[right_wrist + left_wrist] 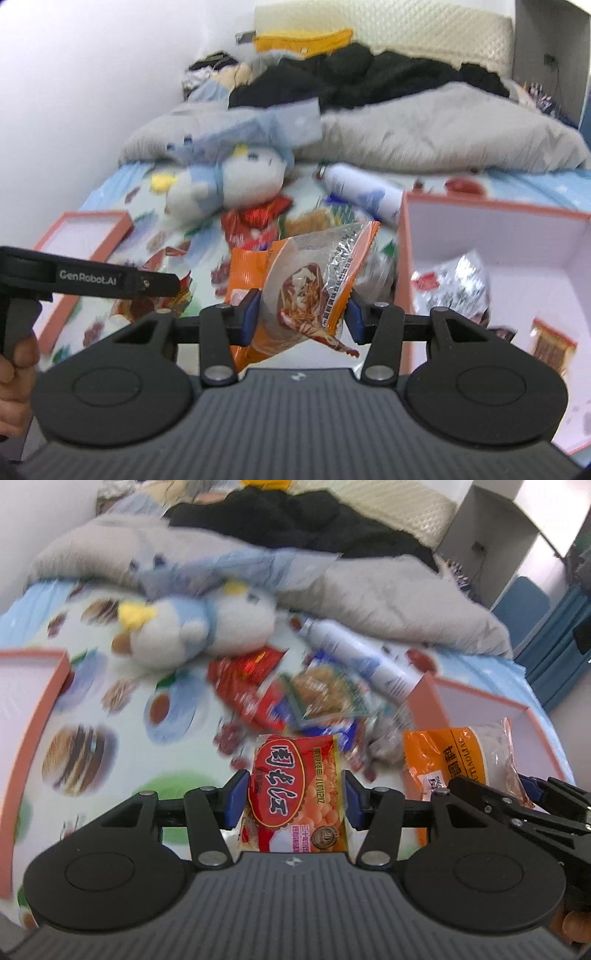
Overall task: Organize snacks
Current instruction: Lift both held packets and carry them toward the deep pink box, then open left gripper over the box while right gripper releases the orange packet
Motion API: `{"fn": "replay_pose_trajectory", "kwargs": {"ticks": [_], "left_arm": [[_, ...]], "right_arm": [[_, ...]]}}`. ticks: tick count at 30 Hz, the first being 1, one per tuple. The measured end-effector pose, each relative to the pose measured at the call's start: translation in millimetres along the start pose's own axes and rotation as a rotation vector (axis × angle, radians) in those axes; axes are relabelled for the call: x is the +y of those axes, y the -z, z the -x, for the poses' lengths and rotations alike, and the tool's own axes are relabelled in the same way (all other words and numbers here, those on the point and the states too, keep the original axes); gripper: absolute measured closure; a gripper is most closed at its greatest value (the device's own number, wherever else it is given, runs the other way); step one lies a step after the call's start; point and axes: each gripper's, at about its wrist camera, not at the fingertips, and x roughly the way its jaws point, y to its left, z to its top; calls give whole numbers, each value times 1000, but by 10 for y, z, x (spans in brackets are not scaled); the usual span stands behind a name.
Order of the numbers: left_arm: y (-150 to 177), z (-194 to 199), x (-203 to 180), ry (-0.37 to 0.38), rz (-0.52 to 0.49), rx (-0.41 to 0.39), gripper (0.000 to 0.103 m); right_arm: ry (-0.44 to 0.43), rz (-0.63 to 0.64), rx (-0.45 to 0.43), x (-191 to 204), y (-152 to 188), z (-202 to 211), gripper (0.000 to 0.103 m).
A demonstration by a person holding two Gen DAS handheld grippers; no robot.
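A red snack packet with large white characters is clamped between the blue pads of the left tongs, at the centre of the left wrist view, and is held clear of the patterned bed sheet. An orange and clear snack bag is gripped by the right tongs — both pads are pressed against its crinkled sides, and it is seen at about 3 o'clock in the left wrist view. The remaining snack pile is spread on the sheet at 12 o'clock from the red packet, with a white spray bottle lying at about 1 o'clock beside it and a plush penguin at 11 o'clock. A pink-rimmed box is placed at 3 o'clock in the right wrist view; a silver wrapped snack and a small framed packet are already contained in it. A pink box lid is set at 9 o'clock — open side up. A grey blanket and black clothing are heaped at the far end of the bed. A hand is seen at the lower left edge of the right wrist view.
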Motion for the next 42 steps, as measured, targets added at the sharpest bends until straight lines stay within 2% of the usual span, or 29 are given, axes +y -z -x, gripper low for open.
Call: {"fn": "replay_pose_trajectory", "kwargs": {"ticks": [6,16,22,33,39,42], "left_arm": [[-291,207,-299,42,-38,-55,45],[-654,470,-779,112,-100,-140,45],[-790,515,-1034,138,-124,-155,45],[-780,273,-1688,216,-199,-112,44],[-632,-41,-2099,234,-258,-46,44],[-538,-256,-2275,230,-282,-2,44]], "right_arm": [[9,-34,-73,-157,-247,252,53],[83,-9,-198,-395,-610,634,53],[142,-13,-237,-598,-657,823,53],[236,-59,-198,-1064,-478,849,53],[326,-86,-122,-1405,-168,708,53],[337,-128,-89,-1601,34,630,53]]}}
